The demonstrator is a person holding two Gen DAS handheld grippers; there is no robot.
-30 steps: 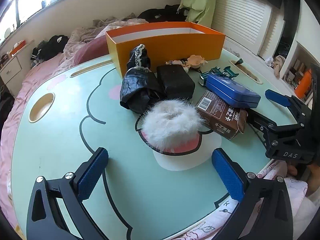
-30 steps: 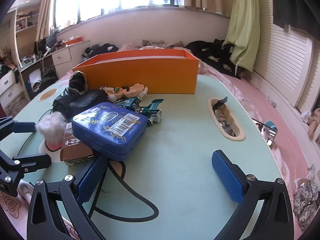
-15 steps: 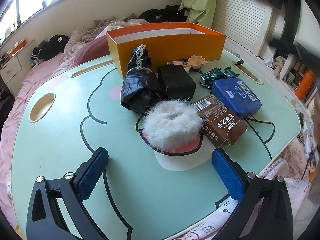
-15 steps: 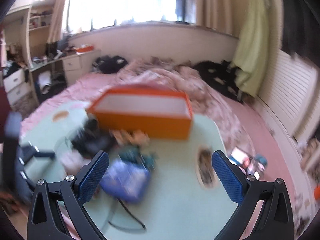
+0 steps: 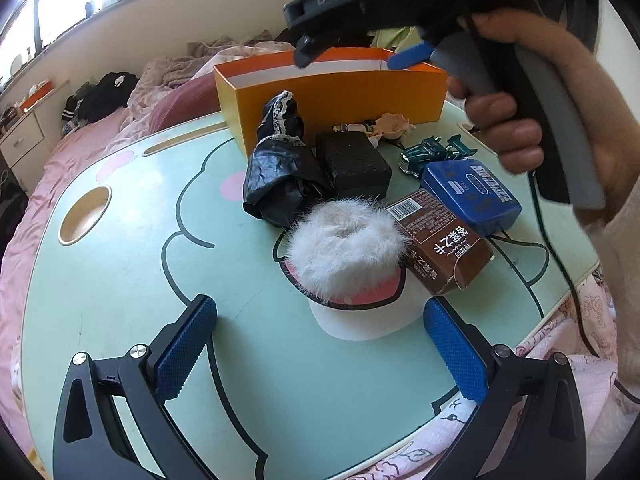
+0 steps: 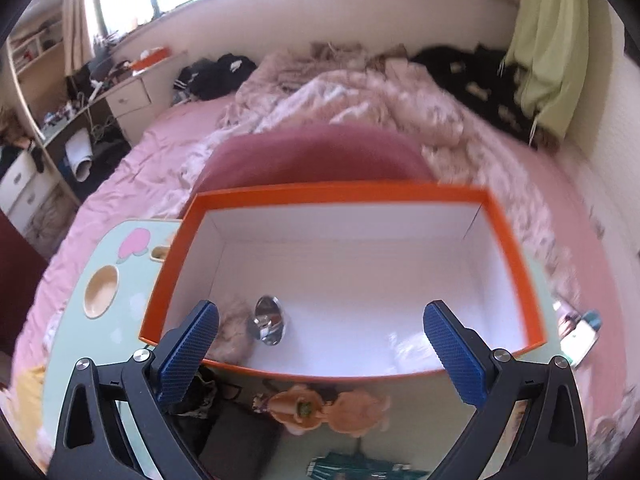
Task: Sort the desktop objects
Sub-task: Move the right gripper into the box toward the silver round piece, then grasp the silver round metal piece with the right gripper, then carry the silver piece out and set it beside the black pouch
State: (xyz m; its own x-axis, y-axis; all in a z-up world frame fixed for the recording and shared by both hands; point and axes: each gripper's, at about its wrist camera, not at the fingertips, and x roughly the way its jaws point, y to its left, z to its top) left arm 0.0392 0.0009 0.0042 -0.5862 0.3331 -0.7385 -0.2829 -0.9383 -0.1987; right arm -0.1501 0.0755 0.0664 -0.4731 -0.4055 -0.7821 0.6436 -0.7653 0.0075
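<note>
Orange card forms the box point(image 6: 516, 264) at the far side of the tabletop point(image 5: 132, 280), and the sorting looks barely begun: inside lie only a shiny metal piece point(image 6: 269, 322) and a pale fluffy thing point(image 6: 234, 332) in the near left corner, the rest of the white floor bare. The right claw point(image 6: 320, 336) hangs over the box with its pads wide apart and nothing between them; the view is blurred, so finer detail there is unclear. The left claw point(image 5: 320, 344) is also spread and empty, low over the tabletop just short of a white fur puff point(image 5: 344, 248). Left to sort, judging by the pile: the puff, a brown carton point(image 5: 444, 248) touching it, a blue tin point(image 5: 472, 196), a green toy car point(image 5: 430, 152), a black block point(image 5: 352, 160), a black bag point(image 5: 280, 184) and a peach doll point(image 5: 392, 124) against the box wall. Pale green with cartoon outlines and a round cup recess, the tabletop stands on a pink bed point(image 6: 160, 152) in a bright, cluttered bedroom.
</note>
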